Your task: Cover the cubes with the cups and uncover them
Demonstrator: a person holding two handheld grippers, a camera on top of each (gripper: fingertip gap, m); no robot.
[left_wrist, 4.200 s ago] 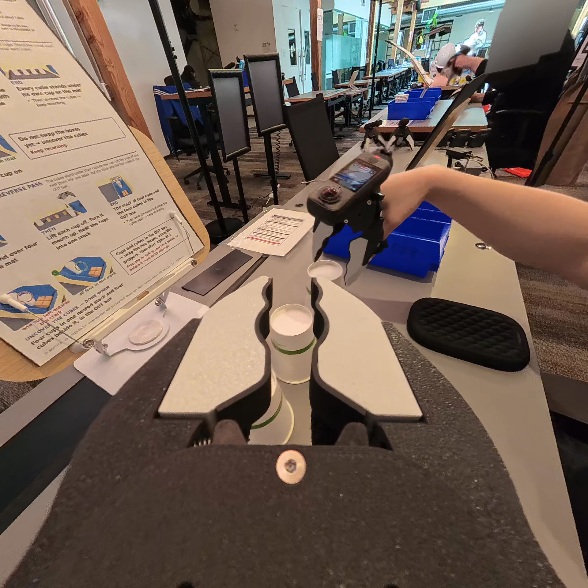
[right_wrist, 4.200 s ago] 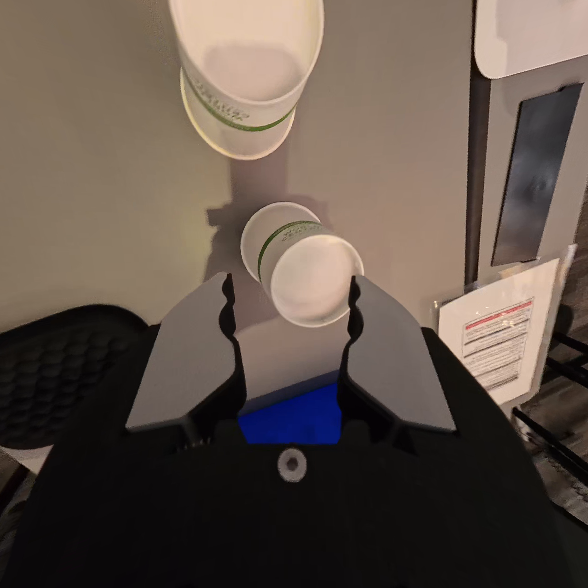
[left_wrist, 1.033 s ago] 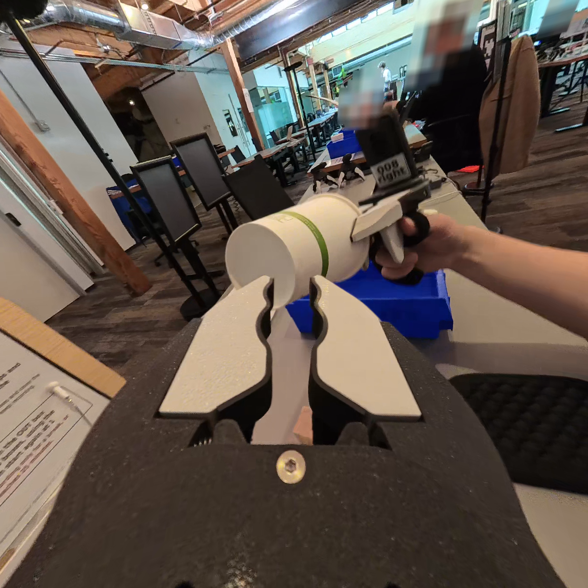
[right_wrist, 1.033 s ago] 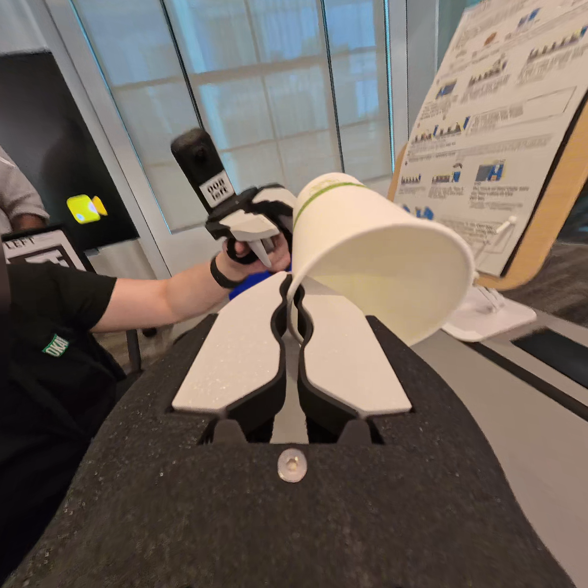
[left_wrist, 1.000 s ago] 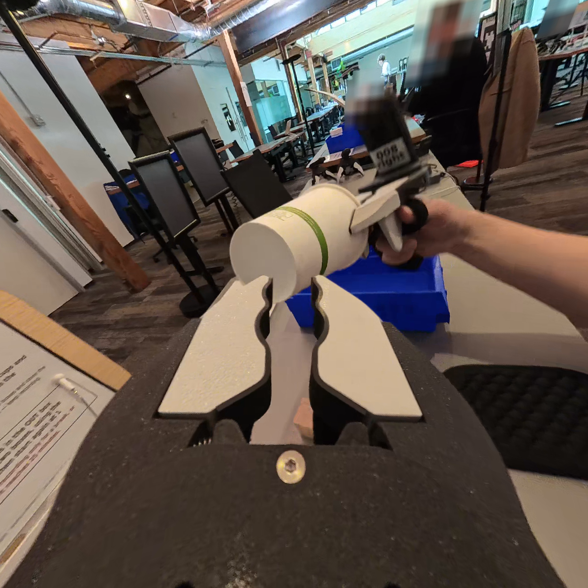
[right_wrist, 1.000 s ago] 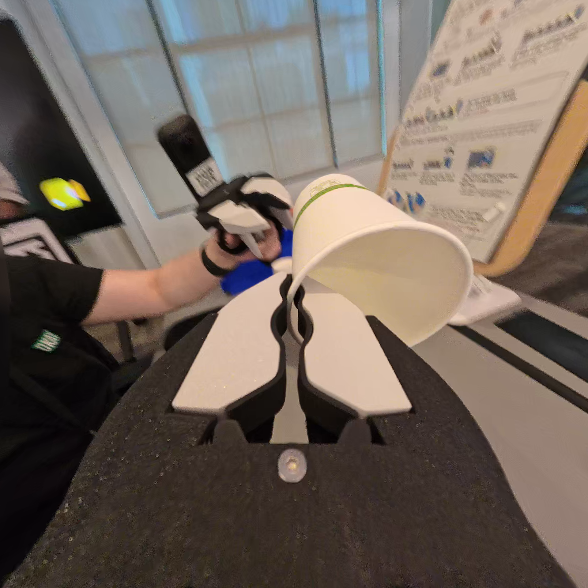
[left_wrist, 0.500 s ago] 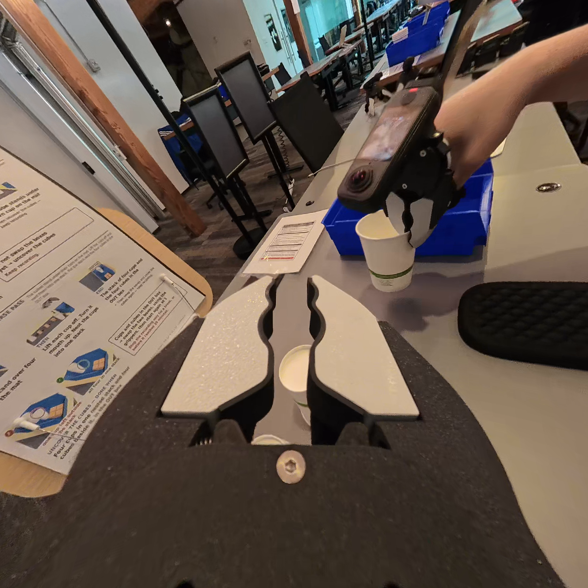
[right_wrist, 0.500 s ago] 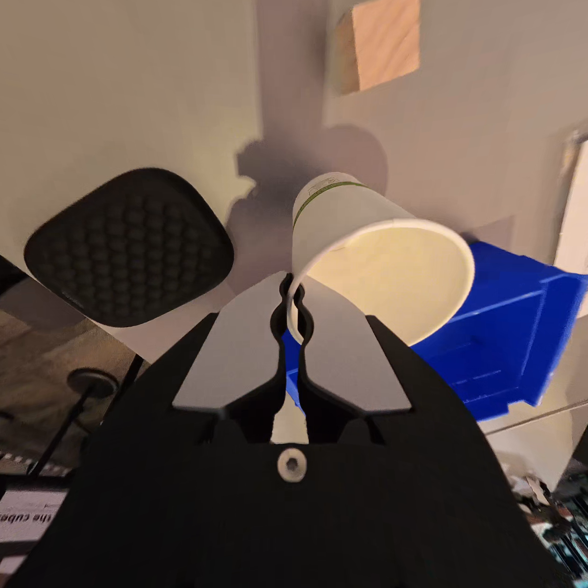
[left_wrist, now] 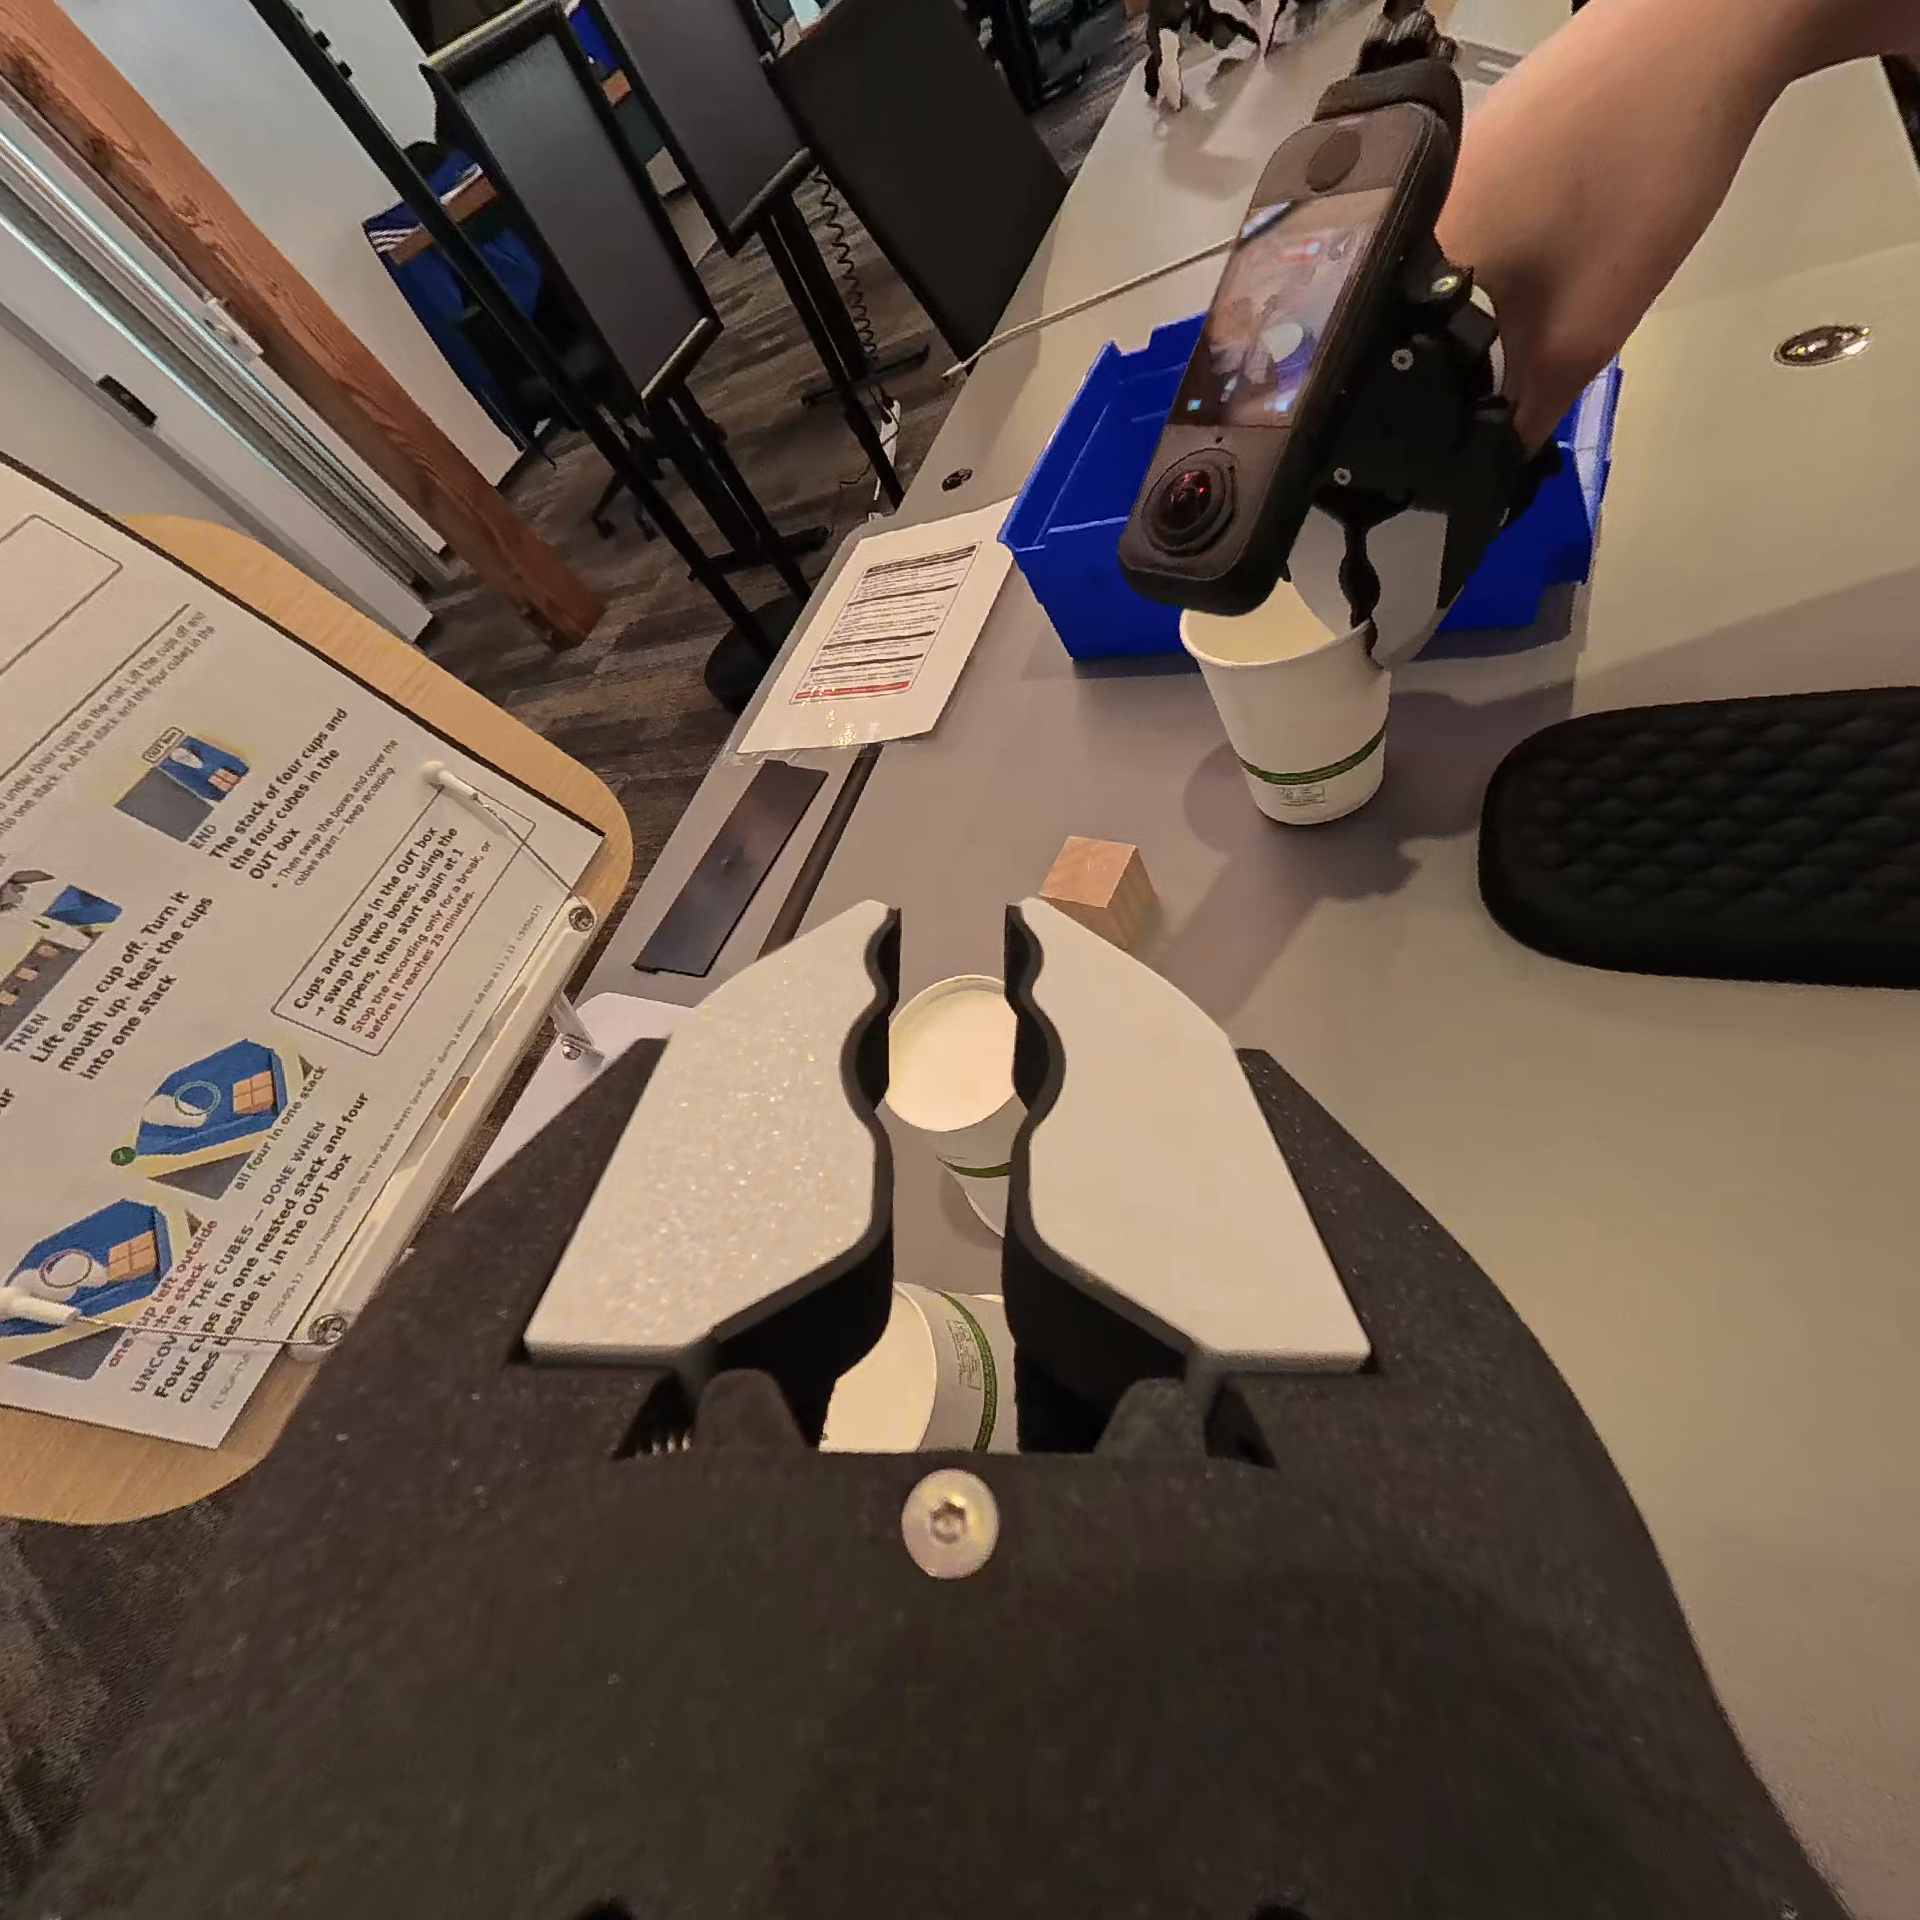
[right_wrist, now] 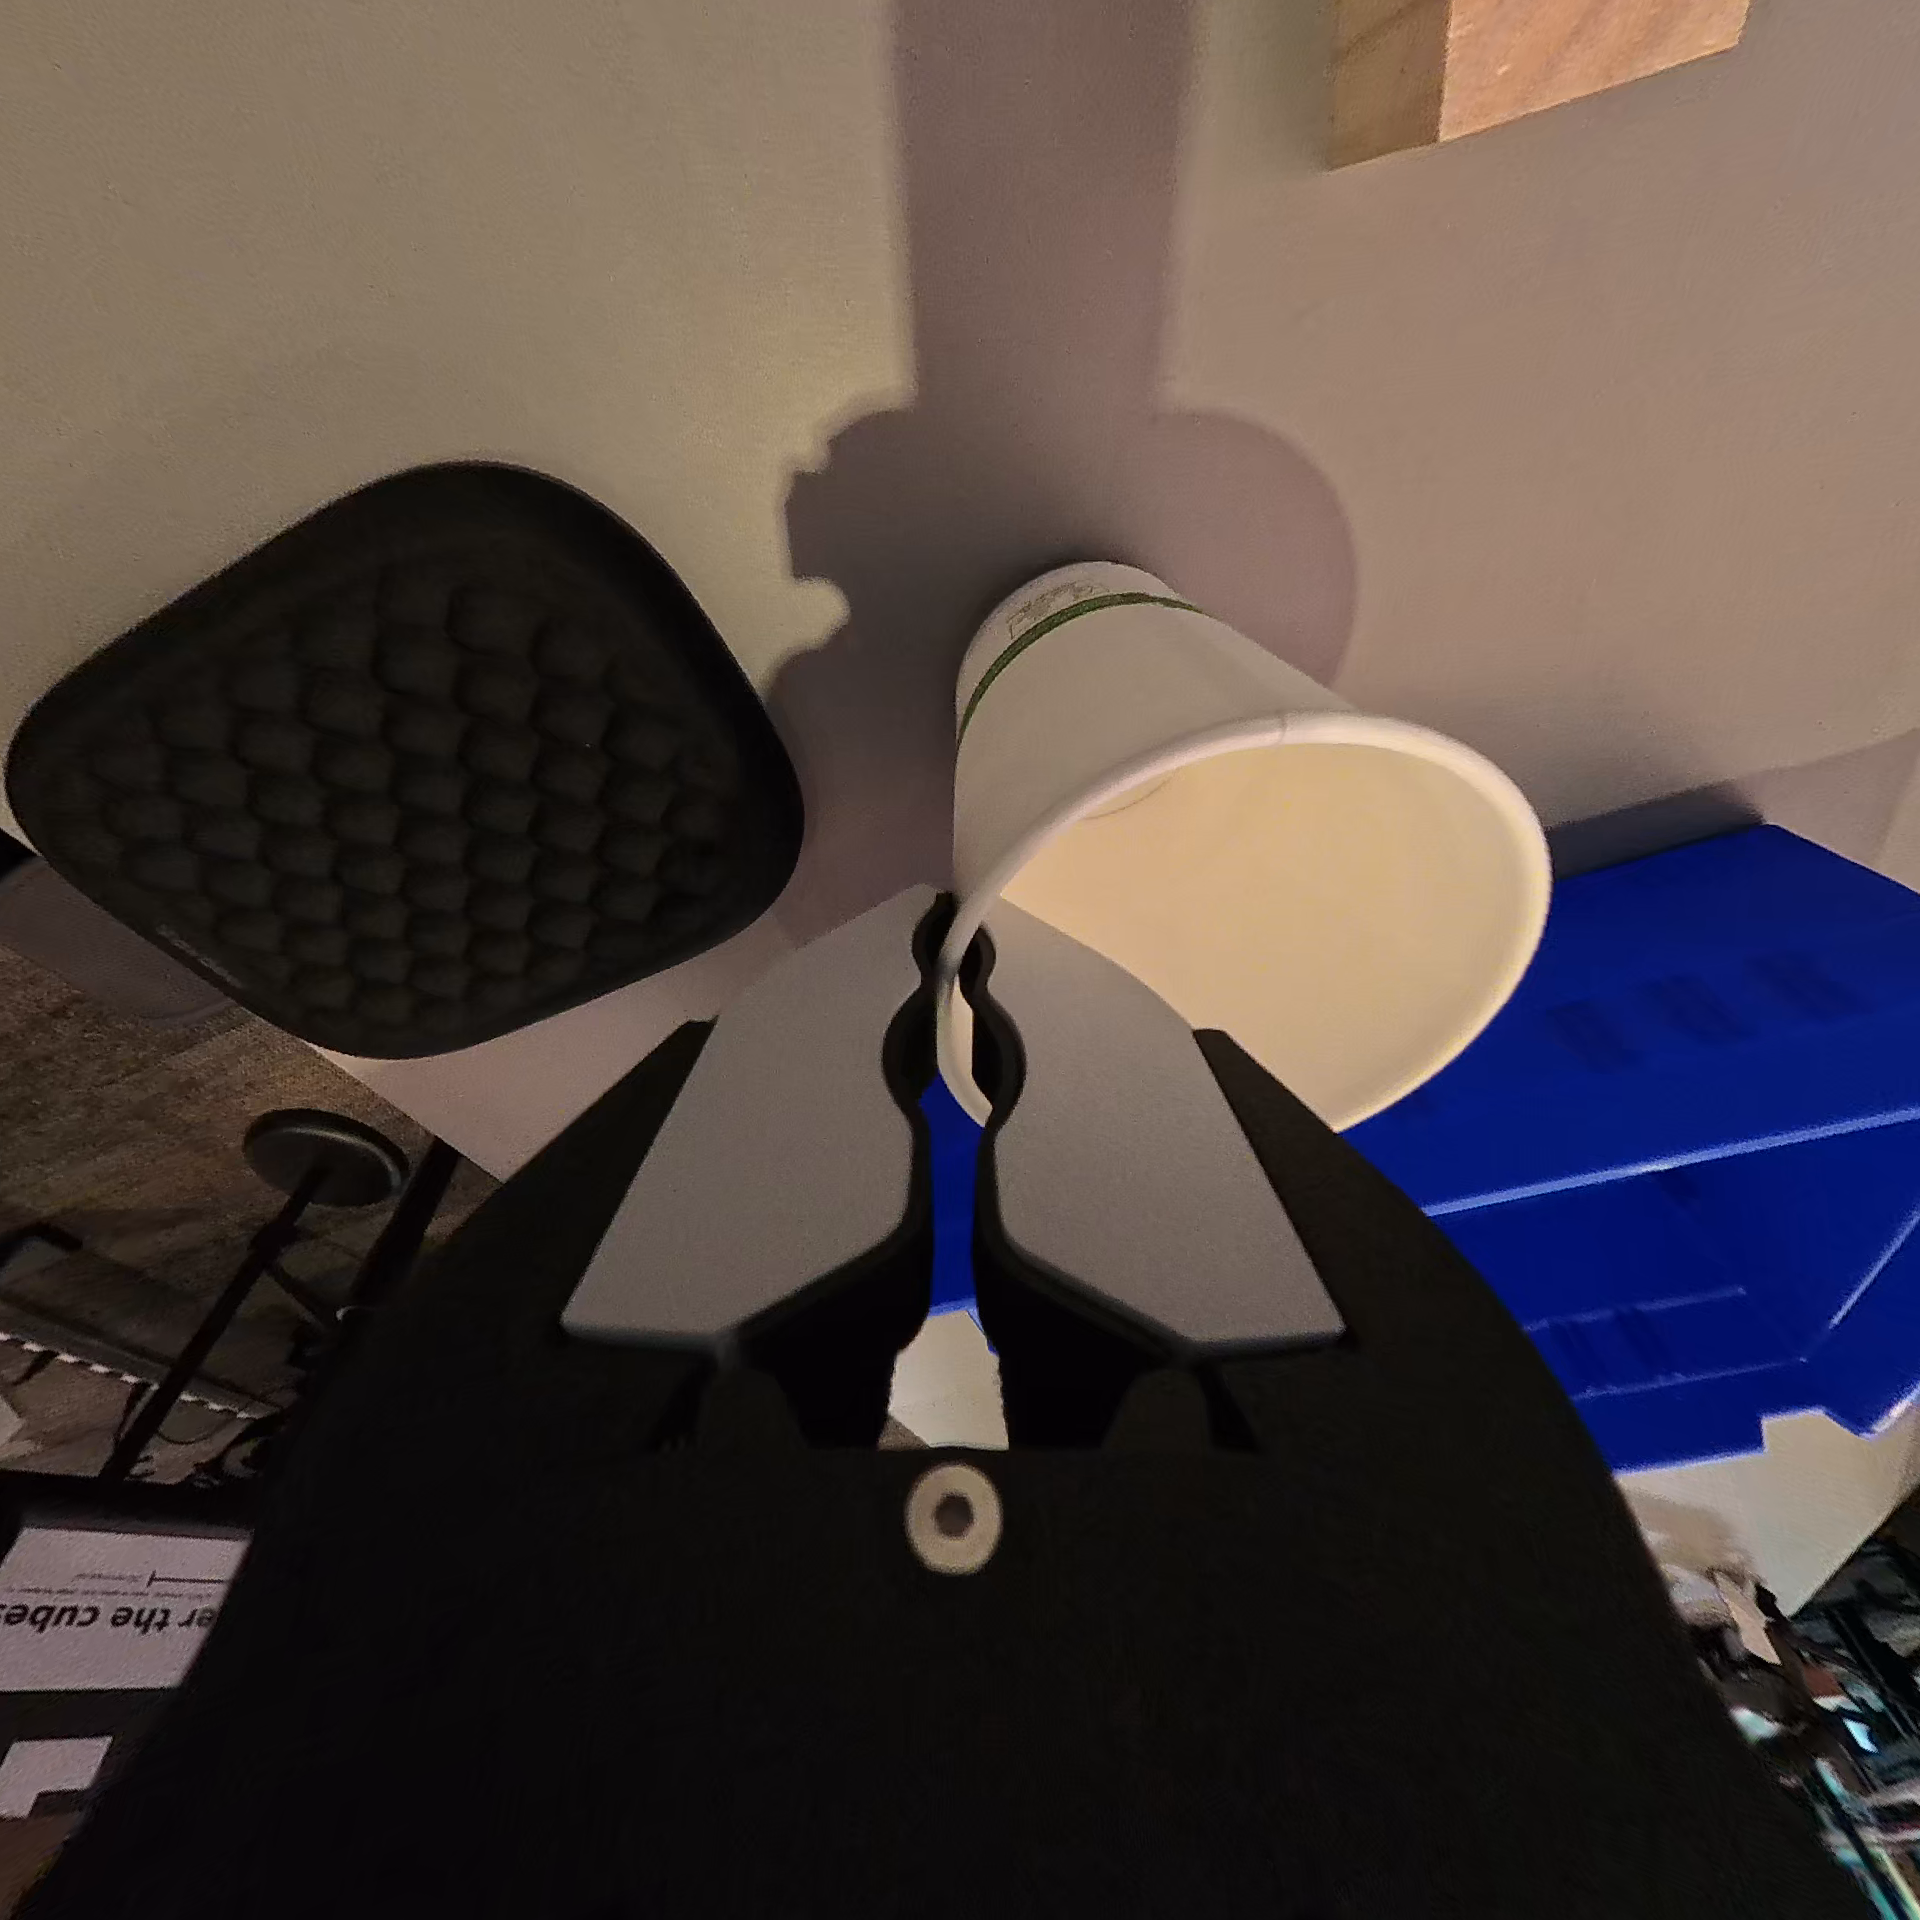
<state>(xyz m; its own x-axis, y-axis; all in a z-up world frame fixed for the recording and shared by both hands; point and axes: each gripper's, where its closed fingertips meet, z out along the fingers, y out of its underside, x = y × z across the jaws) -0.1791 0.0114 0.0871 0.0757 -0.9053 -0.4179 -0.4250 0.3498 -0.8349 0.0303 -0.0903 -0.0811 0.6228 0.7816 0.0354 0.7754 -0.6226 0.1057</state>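
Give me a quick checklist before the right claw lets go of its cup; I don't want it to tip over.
1. Right claw pinches the rim of the mouth-up paper cup: ok.
2. Cup base down on the grey table: cannot tell; it looks at or just above the surface, slightly tilted.
3. Cup clear of the wooden cube: ok, a gap shows.
4. Cup clear of the blue bin and the black mat: ok, apart from both.
5. Left claw out of the way: ok, open over the upside-down cup, well away from the right one.
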